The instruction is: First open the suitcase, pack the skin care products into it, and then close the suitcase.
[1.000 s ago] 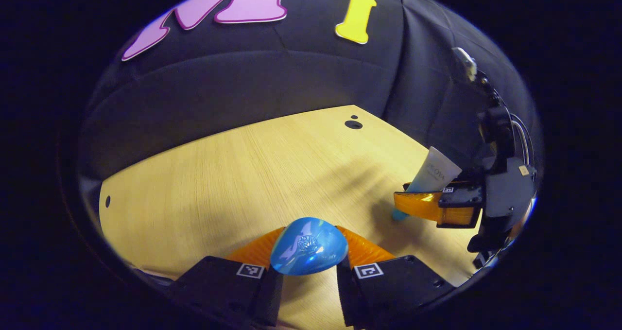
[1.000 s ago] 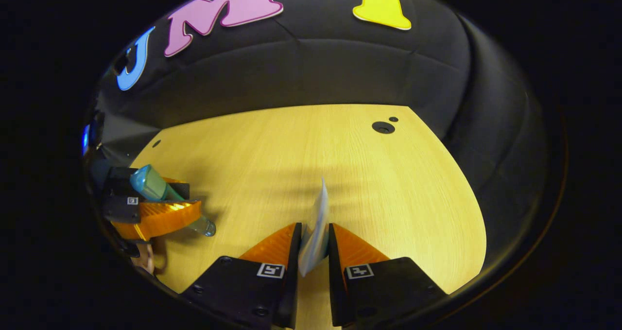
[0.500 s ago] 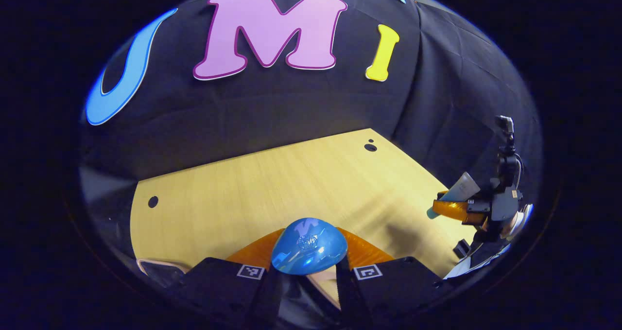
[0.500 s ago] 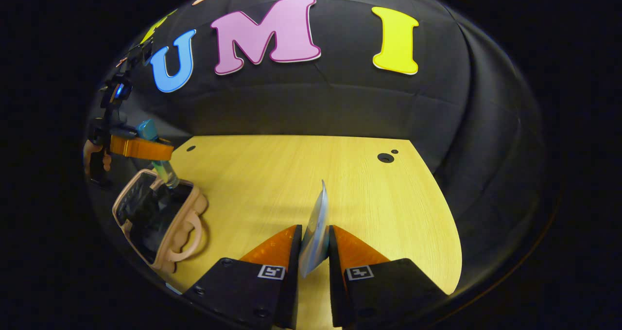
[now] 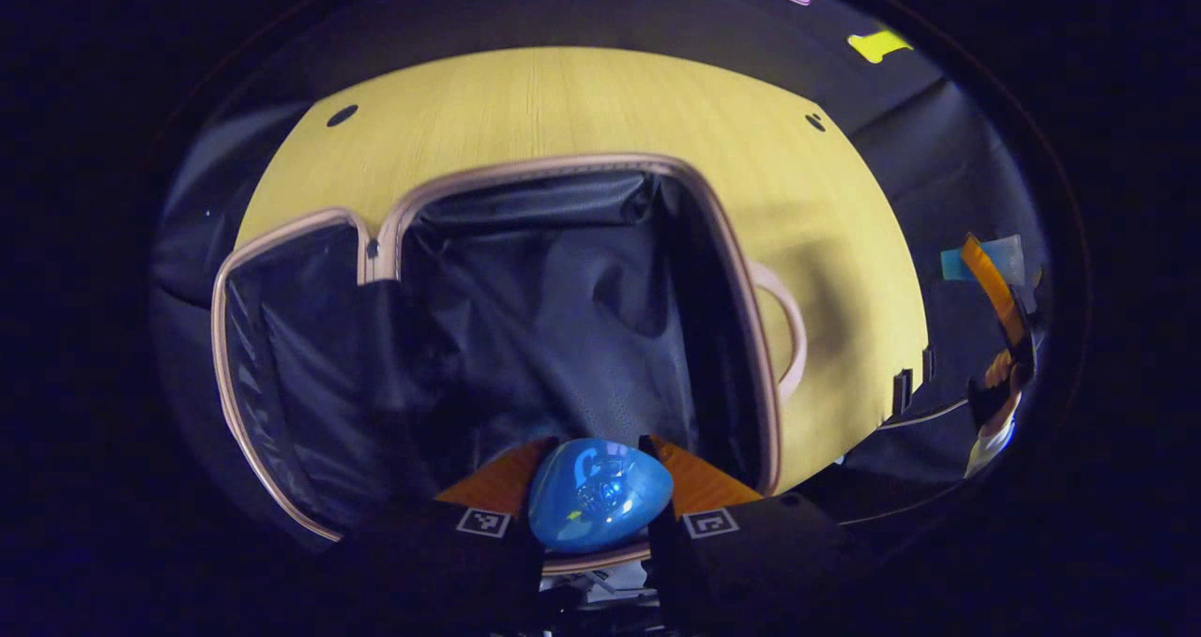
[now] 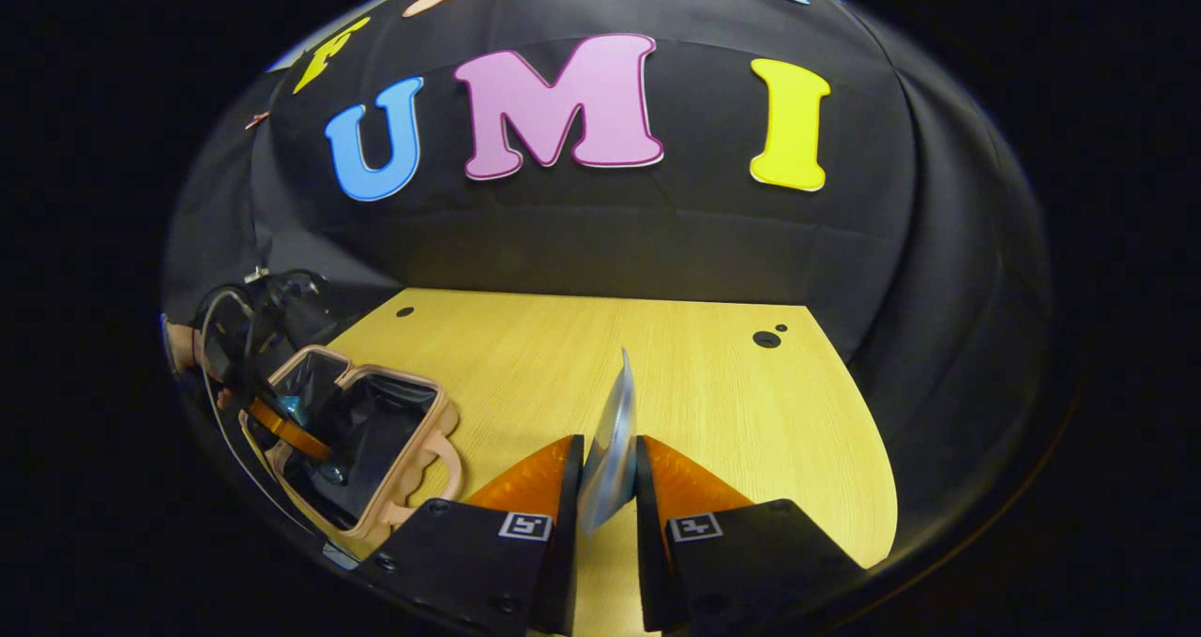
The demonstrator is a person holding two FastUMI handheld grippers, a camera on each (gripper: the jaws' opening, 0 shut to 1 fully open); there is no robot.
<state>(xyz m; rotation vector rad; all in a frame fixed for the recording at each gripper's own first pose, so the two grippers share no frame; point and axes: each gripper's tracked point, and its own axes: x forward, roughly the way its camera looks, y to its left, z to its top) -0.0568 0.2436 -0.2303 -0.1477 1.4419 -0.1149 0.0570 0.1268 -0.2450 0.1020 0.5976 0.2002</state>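
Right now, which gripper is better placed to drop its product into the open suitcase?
Left gripper: it holds the blue-capped bottle directly above the open pink suitcase. The right gripper is over bare table.

**Layout: open suitcase on table, two held products**

Suitcase [image 5: 563, 196] lies open on the table [image 5: 826, 205], lid half at left, main compartment at right, handle [image 5: 786, 332] on its right side. Left gripper [image 5: 600, 487] sits over the compartment's near edge, bottle [image 5: 600, 496] between its fingers. Right gripper [image 6: 608, 487] stands above the table, right of the suitcase and apart from it, tube [image 6: 615, 440] upright between its fingers.
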